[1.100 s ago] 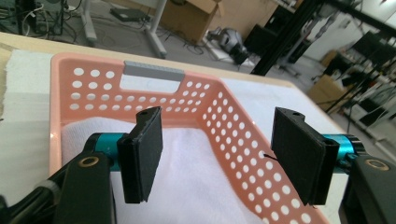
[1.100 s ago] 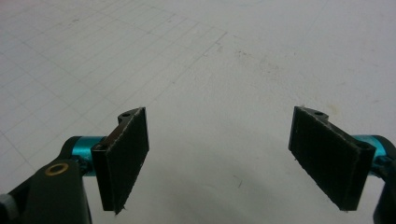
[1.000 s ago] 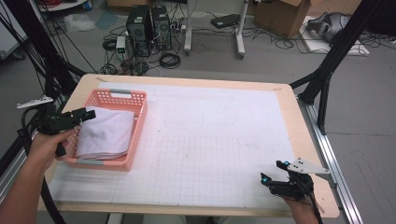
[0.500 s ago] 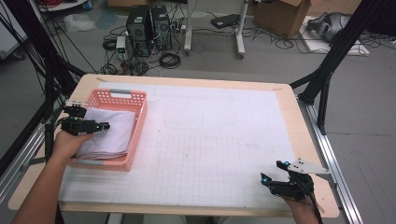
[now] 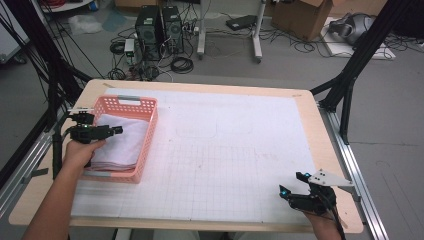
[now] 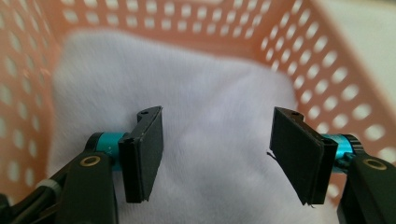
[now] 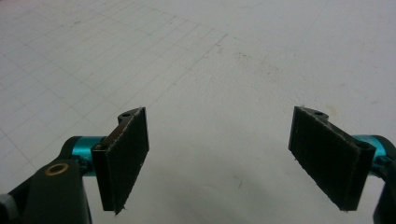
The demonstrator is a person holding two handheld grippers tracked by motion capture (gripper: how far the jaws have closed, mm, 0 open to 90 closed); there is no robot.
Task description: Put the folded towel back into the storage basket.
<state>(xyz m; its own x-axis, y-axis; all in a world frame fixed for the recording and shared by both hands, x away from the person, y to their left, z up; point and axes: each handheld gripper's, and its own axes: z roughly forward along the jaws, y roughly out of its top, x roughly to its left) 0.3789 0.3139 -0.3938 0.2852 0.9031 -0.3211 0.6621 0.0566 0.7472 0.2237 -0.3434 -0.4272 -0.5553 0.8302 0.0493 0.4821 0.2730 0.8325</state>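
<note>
A pink perforated basket [image 5: 150, 131] stands at the table's left side with a folded white towel [image 5: 122, 142] inside. My left gripper [image 5: 117, 130] hovers over the towel, pointing right, held by a hand at the basket's left rim. In the left gripper view its jaws stand open just above the towel [image 6: 210, 140], with the basket wall [image 6: 327, 60] around it and nothing between the pads. My right gripper [image 5: 292, 186] rests low near the table's front right corner, open over the bare mat [image 7: 224, 70].
A white gridded mat [image 5: 225, 150] covers the wooden table. Black frame posts stand at both sides. Computer towers [image 5: 157, 25], cables and a cardboard box [image 5: 300, 12] sit on the floor beyond the far edge.
My left gripper has moved from the basket's left front toward the far side and lowered over the towel, then held still. The right gripper has not moved.
</note>
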